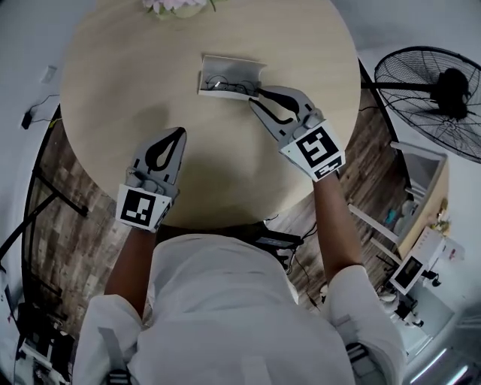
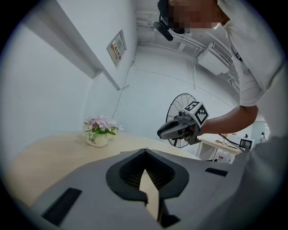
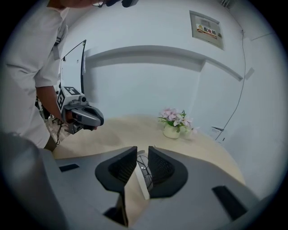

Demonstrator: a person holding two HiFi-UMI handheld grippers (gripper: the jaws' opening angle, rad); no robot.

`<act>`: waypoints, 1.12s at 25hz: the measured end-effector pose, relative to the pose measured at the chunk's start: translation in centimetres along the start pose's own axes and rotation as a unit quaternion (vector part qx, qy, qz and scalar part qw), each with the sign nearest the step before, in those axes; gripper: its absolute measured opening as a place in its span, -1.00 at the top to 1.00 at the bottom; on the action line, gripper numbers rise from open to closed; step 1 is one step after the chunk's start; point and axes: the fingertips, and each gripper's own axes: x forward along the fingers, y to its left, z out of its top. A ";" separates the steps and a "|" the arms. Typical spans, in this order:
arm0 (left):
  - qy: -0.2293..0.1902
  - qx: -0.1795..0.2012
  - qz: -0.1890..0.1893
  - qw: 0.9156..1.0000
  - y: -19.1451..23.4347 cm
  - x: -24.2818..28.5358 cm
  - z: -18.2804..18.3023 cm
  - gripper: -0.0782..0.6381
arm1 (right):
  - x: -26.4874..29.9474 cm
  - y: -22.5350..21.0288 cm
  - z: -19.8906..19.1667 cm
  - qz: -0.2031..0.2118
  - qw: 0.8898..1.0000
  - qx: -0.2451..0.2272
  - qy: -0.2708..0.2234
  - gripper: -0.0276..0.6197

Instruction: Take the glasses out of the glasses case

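Note:
The white glasses case [image 1: 229,75] lies open on the far side of the round wooden table [image 1: 113,83]. Thin dark-rimmed glasses [image 1: 220,83] rest inside it. My right gripper [image 1: 256,98] reaches the case's right front corner. In the right gripper view its jaws [image 3: 142,158] stand only narrowly apart, with the glasses [image 3: 143,164] pinched between them and the case's white wall [image 3: 143,186] showing below. My left gripper [image 1: 179,134] hovers shut and empty over the table's near left, well apart from the case; the left gripper view [image 2: 145,167] shows nothing between its jaws.
A small pot of pink flowers [image 1: 174,6] stands at the table's far edge, beyond the case. A standing fan [image 1: 440,98] is off the table to the right, with shelving and clutter [image 1: 417,233] behind. The table's near edge lies just before the person's body.

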 end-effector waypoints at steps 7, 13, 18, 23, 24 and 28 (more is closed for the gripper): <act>0.025 -0.018 -0.003 1.000 0.4 0.7 -2.5 0.75 | 3.4 -0.4 -1.7 0.034 0.997 -0.036 0.054 0.65; 0.056 -0.025 -0.007 0.998 0.2 0.6 -4.3 0.75 | 5.7 -0.4 -4.0 0.063 0.992 -0.058 0.090 0.65; 0.063 -0.032 -0.012 0.997 0.0 0.3 -5.2 0.75 | 7.1 -0.6 -5.5 0.074 0.988 -0.071 0.119 0.65; 0.064 -0.040 -0.011 0.997 0.3 0.7 -5.7 0.75 | 8.6 -0.7 -5.8 0.087 0.983 -0.086 0.140 0.65; 0.062 -0.039 -0.012 0.997 0.3 0.8 -5.6 0.75 | 8.8 -0.8 -6.1 0.088 0.981 -0.090 0.148 0.65; 0.064 -0.046 -0.014 0.997 0.2 1.0 -5.8 0.75 | 9.7 -0.8 -7.4 0.099 0.975 -0.098 0.174 0.65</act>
